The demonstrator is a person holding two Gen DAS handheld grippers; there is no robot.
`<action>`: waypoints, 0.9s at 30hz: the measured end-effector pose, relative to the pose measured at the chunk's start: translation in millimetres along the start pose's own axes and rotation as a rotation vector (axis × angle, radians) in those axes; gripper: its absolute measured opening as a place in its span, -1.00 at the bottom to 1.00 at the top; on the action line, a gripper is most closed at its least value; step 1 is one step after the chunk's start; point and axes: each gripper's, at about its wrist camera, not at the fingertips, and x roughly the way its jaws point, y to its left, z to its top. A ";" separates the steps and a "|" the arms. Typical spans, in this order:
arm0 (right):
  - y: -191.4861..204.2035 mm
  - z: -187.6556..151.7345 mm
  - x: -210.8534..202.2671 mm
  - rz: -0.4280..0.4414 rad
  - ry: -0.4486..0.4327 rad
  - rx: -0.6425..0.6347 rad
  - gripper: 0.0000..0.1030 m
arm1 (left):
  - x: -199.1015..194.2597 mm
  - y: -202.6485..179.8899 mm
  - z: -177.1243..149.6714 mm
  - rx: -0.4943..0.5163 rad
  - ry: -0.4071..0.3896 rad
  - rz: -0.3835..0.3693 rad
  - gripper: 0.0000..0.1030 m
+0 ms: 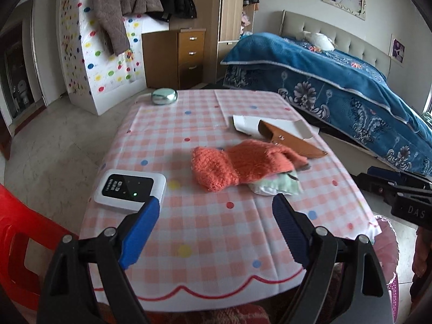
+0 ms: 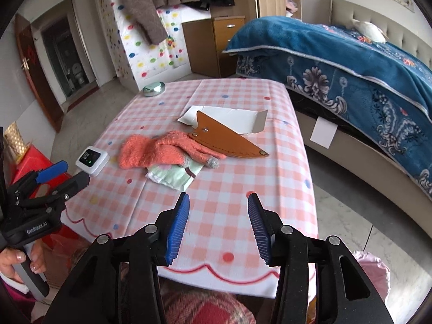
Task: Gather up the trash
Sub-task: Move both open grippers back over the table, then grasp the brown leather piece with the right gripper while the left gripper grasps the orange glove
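Note:
A flattened white cardboard piece [image 1: 249,124] [image 2: 229,117] lies at the far right of the pink checked table [image 1: 189,229] [image 2: 237,178]. A brown leather sheath [image 1: 286,140] [image 2: 224,139] lies on it. An orange fuzzy glove [image 1: 237,166] [image 2: 162,149] covers a pale green packet [image 1: 278,186] [image 2: 172,175] mid-table. My left gripper [image 1: 216,208] is open and empty above the near table edge. My right gripper [image 2: 218,202] is open and empty near the front right.
A white device with a dark screen [image 1: 129,189] [image 2: 91,160] sits at the table's left edge. A round metal tin [image 1: 164,95] [image 2: 154,89] is at the far left corner. A red stool [image 1: 19,243] stands left, a bed [image 1: 337,86] right, a pink bin bag [image 2: 372,272] below the right corner.

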 end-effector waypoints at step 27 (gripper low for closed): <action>-19.3 78.0 141.1 0.084 0.134 -0.085 0.37 | 77.9 23.3 42.1 -0.032 0.049 0.044 0.61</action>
